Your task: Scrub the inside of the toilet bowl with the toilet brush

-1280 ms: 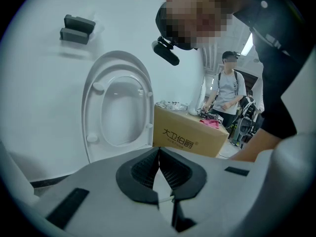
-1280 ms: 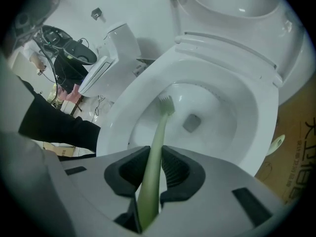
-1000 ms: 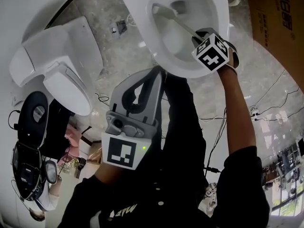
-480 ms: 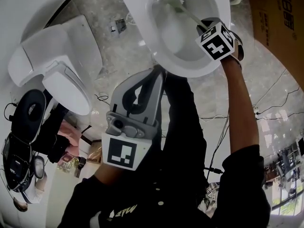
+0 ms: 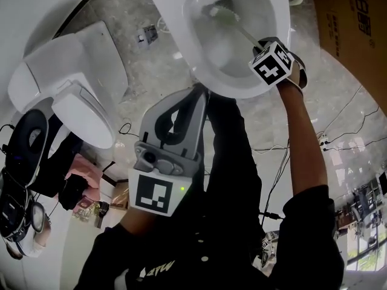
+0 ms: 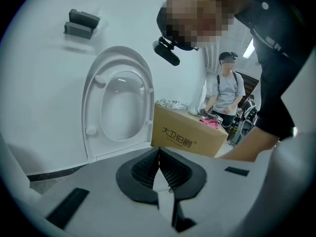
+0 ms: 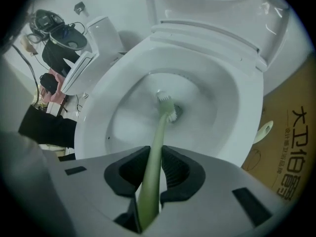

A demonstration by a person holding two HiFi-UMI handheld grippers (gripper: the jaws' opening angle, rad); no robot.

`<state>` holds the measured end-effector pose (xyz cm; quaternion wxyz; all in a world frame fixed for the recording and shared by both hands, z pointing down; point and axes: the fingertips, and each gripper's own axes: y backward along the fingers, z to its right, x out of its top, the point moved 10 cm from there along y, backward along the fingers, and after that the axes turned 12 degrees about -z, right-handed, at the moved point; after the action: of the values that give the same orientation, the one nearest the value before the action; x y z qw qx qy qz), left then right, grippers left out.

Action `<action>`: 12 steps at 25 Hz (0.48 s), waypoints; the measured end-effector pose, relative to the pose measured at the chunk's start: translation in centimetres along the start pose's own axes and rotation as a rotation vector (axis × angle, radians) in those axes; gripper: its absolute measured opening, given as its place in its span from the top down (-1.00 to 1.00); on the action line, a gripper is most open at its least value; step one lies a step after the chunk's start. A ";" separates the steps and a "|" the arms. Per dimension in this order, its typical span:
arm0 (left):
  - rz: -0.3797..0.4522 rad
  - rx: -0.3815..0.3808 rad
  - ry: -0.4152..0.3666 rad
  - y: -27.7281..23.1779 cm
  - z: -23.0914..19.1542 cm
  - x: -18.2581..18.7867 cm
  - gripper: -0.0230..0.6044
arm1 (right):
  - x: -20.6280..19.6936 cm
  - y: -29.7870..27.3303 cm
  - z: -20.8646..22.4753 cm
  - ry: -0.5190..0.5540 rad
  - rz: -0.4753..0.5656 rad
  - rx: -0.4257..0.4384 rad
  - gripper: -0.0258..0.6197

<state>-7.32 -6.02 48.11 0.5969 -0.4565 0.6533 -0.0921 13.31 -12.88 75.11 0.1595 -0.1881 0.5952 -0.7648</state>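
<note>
Toilet brush (image 7: 158, 130) (right gripper (image 7: 154, 156) clamps it) inside toilet bowl (image 7: 247, 102).

Toilet brush (image 7: 160, 127) handle end hidden inside right hand-held gripper (image 7: 154, 153), toilet bowl (image 5: 239, 90) far rim cut off by head view's top edge

Toilet bowl (image 5: 280, 11), cables (image 5: 347, 144) on floor (image 5: 145, 71)
</note>
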 end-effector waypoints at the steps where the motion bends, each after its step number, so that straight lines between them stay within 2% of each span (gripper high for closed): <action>1: 0.000 -0.001 0.004 0.0 0.0 -0.1 0.84 | 0.2 -0.4 0.0 -0.004 -0.015 -0.004 0.64; 8: -0.012 0.003 0.002 0.0 -0.7 -0.9 0.84 | 2.7 -2.0 1.0 -0.030 -0.026 -0.030 0.64; 12: -0.012 0.004 0.006 0.1 -0.7 -0.9 0.84 | 2.8 -1.7 1.8 -0.057 -0.050 -0.061 0.64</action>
<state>-8.13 -5.62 48.88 0.5953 -0.4589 0.6522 -0.0984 11.71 -15.30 77.45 0.1515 -0.2295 0.6087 -0.7442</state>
